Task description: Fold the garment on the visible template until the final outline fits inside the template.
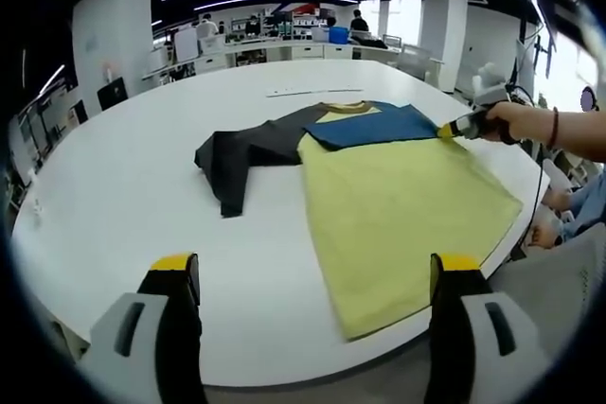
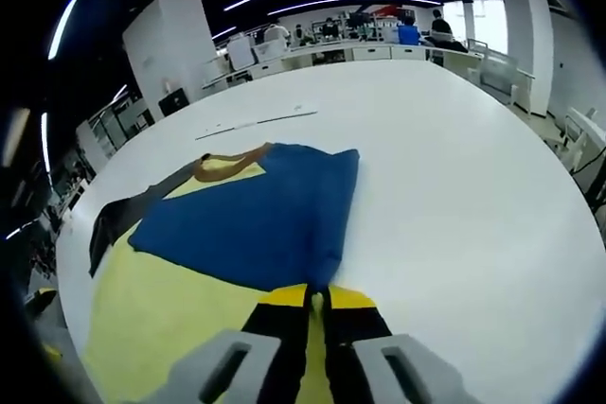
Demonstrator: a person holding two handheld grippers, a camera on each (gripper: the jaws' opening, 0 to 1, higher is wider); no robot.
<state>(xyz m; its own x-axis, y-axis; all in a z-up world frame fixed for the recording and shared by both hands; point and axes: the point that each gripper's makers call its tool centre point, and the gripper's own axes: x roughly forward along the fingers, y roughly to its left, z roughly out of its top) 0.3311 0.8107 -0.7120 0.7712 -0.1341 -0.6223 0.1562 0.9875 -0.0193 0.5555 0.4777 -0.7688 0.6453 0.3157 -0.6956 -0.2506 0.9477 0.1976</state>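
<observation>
A shirt lies flat on the white table [image 1: 123,186], with a yellow body [image 1: 398,205], a black sleeve [image 1: 237,158] spread to the left and a brown collar [image 1: 346,106]. Its blue sleeve [image 1: 374,125] is folded across the upper chest. My left gripper [image 1: 317,272] hangs open above the near table edge, short of the shirt. A hand holds my right gripper [image 1: 453,128] at the blue sleeve's right end. In the right gripper view the right gripper [image 2: 317,298] is shut on the edge of the blue sleeve [image 2: 265,215], over the yellow body [image 2: 161,319].
A thin pale strip [image 1: 303,92] lies on the table beyond the collar. Bare tabletop [image 2: 473,186] stretches to the right of the shirt. Desks with monitors and people [image 1: 358,21] stand far behind. The table's near rim [image 1: 284,376] is just below my left jaws.
</observation>
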